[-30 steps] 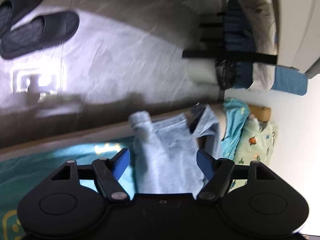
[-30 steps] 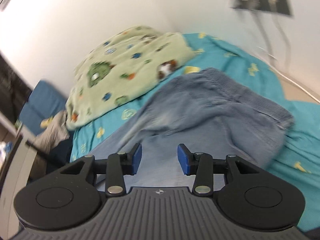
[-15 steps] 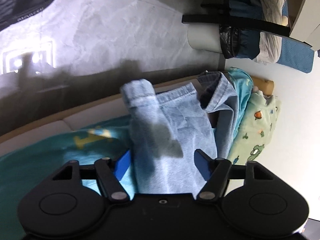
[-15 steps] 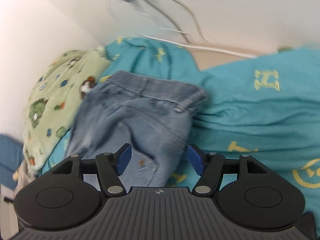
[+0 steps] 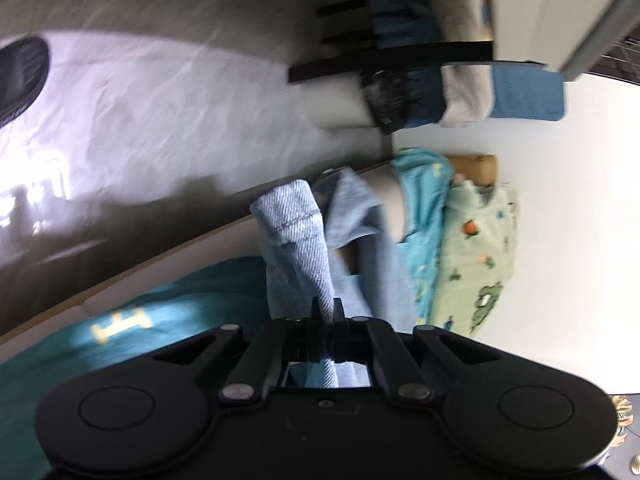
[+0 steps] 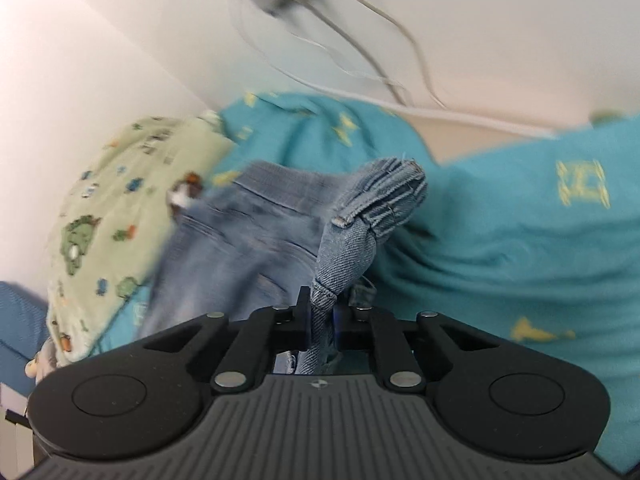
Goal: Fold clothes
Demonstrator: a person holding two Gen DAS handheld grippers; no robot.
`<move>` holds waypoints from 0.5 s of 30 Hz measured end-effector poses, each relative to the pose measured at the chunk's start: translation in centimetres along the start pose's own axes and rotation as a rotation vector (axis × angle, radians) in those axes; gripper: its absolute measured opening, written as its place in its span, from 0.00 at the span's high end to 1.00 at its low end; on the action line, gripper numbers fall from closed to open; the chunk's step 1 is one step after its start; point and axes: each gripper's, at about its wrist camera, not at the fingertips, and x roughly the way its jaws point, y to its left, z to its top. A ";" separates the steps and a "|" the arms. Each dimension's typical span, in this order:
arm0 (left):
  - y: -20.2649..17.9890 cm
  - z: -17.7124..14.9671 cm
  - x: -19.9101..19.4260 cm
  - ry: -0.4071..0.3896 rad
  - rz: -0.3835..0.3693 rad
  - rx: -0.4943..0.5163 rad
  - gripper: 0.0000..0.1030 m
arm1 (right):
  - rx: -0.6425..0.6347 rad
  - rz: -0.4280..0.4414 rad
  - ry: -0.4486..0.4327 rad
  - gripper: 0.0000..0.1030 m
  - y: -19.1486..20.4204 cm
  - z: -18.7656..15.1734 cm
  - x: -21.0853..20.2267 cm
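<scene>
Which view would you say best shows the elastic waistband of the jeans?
The right wrist view: the gathered waistband sits sharp just beyond the right tongs, which pinch the jeans. The left wrist view shows only a hemmed fold held by the left tongs.

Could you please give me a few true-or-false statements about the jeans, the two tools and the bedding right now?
1. The left tool is shut on the jeans. True.
2. The right tool is open and empty. False: it is shut on the jeans' waistband end.
3. The jeans lie on a teal sheet. True.
4. The pillow is plain white. False: it is pale green with printed figures.
</scene>
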 end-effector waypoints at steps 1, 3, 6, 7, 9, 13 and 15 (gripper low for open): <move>-0.9 0.2 -0.2 -0.010 -0.010 0.009 0.99 | -0.014 0.018 -0.012 0.91 1.2 0.6 -0.2; -2.9 0.6 -0.1 -0.022 -0.032 0.026 0.99 | -0.054 0.036 -0.032 0.91 4.0 2.1 -0.3; -6.0 1.6 0.6 -0.041 -0.056 0.042 0.99 | -0.094 0.044 -0.049 0.91 8.0 4.3 0.8; -7.1 2.0 1.1 -0.051 -0.060 0.046 0.99 | -0.106 0.042 -0.054 0.91 9.2 5.0 1.4; -8.9 2.9 2.6 -0.063 -0.057 0.043 0.99 | -0.125 0.038 -0.067 0.91 11.6 6.2 3.1; -12.4 5.0 7.1 -0.073 -0.036 0.064 0.99 | -0.171 0.001 -0.093 0.91 15.8 7.6 7.9; -13.6 6.0 9.7 -0.073 -0.008 0.069 0.99 | -0.189 -0.025 -0.098 0.91 17.4 7.9 11.2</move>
